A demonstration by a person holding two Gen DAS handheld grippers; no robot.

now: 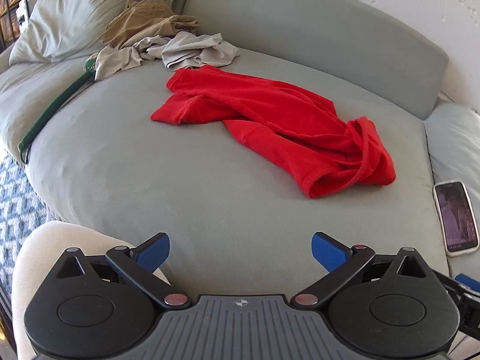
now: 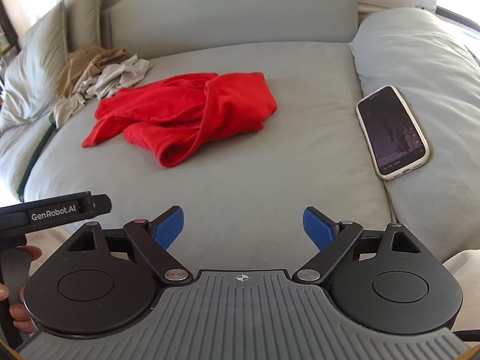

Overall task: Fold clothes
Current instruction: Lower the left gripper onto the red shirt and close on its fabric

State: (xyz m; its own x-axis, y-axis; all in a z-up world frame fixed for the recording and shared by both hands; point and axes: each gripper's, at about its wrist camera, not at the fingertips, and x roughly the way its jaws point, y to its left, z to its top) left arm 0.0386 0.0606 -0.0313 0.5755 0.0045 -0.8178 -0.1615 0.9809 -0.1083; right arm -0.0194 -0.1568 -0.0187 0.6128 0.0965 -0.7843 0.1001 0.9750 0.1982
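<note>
1. Left claw (image 1: pixel 240 252): released, holding nothing, above sofa seat (image 1: pixel 150 180).
2. Right claw (image 2: pixel 243 228): released, holding nothing.
3. Red shirt (image 1: pixel 270 126) crumpled mid-seat, well ahead of both.
4. Grey and tan clothes (image 1: pixel 168 42) piled behind; phone (image 2: pixel 393 132) on the right.

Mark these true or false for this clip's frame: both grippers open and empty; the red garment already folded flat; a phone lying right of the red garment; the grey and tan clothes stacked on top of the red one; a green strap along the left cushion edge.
1. Both the left gripper and the right gripper are open and hold nothing. True.
2. The red garment is folded flat. False: it lies crumpled and twisted on the sofa cushion.
3. A phone lies to the right of the red garment. True.
4. The grey and tan clothes sit on top of the red garment. False: they are heaped behind it.
5. A green strap runs along the cushion's left edge. True.
</note>
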